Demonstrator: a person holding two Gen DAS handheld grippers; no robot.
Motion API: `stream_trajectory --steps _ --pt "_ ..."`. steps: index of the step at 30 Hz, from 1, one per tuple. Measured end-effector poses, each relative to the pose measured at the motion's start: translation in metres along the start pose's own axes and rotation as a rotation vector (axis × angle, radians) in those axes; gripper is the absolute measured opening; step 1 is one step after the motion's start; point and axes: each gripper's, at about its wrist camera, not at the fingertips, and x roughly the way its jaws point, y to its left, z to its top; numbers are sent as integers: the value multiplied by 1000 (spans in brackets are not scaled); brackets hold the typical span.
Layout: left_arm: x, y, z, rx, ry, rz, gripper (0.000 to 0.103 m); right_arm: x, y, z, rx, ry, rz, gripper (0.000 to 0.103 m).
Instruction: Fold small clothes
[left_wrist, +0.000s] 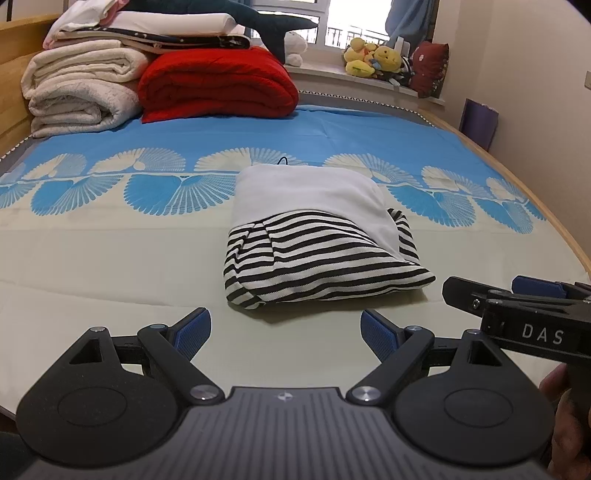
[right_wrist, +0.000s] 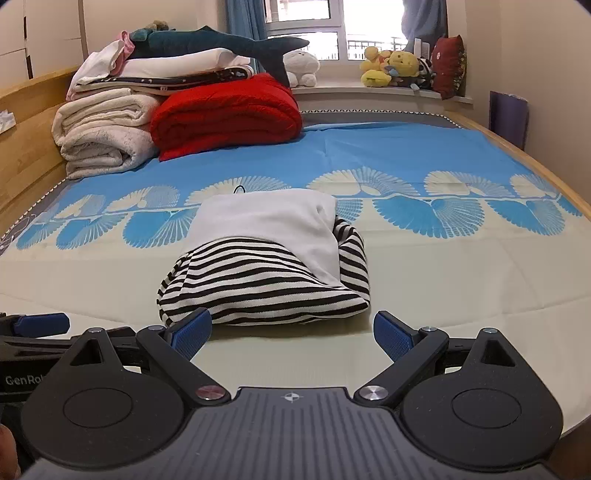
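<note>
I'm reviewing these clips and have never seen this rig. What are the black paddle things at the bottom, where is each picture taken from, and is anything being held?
There is no robot: a person holds a gripper in each hand, with a fisheye camera on each looking along its blue-padded jaws. One picture looks out from the left gripper, the other from the right gripper; each also shows in the other's view, side by side. Both sets of jaws are open and hold nothing. Ahead on the bed lies a folded garment, striped black and white with a white part on top. Behind it sit stacked blankets.
</note>
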Motion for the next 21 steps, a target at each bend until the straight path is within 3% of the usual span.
stream_trajectory --steps 21 --pt "0 2 0 -5 4 10 91 -2 0 -1 -11 -3 20 95"
